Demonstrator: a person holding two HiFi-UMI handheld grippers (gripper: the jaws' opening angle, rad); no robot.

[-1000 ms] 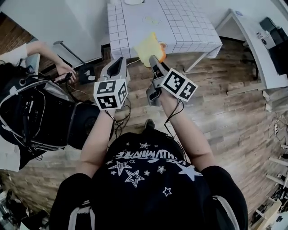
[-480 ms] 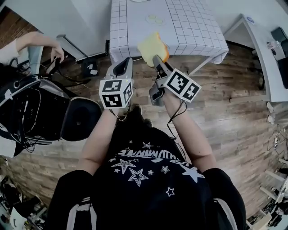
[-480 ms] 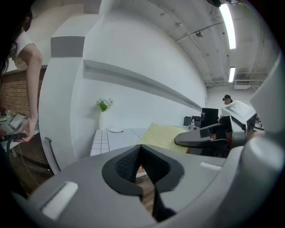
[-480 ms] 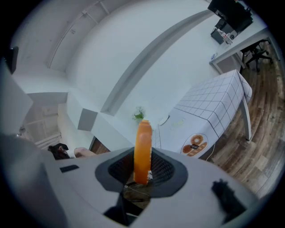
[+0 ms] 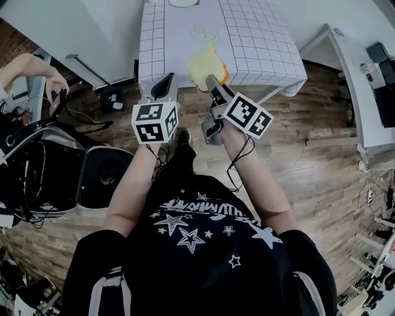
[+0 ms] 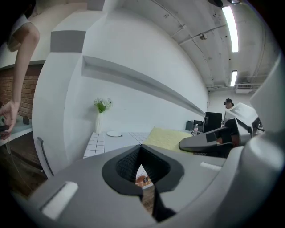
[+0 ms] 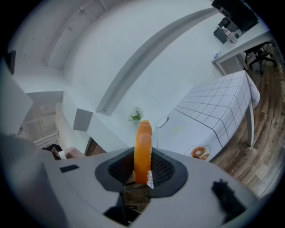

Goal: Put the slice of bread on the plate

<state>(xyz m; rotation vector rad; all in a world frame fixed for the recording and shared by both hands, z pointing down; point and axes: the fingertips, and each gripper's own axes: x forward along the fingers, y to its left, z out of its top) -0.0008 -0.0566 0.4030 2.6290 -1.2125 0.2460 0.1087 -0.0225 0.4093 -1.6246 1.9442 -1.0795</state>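
The slice of bread [image 5: 205, 63], pale yellow with an orange crust, stands upright between the jaws of my right gripper [image 5: 210, 80], which is shut on it. In the right gripper view the bread [image 7: 143, 150] shows edge-on between the pads. A small white plate [image 5: 183, 2] lies at the far end of the grid-patterned table [image 5: 259, 43], well beyond the bread; the same plate [image 7: 163, 121] shows in the right gripper view. My left gripper [image 5: 164, 80] hangs beside the right one, shut and empty, its tips meeting [image 6: 141, 147]. From it the bread [image 6: 171, 138] and plate [image 6: 114, 134] are visible.
A vase with a green sprig [image 6: 101, 111] stands at the table's far end. A seated person's arm [image 5: 28, 68] and black equipment [image 5: 43, 166] are at the left. A white desk with monitors [image 5: 364, 80] stands at the right. Wooden floor lies below.
Both grippers have moved forward to the table's near edge, the right one carrying the bread over it. The person's hand at the left has shifted.
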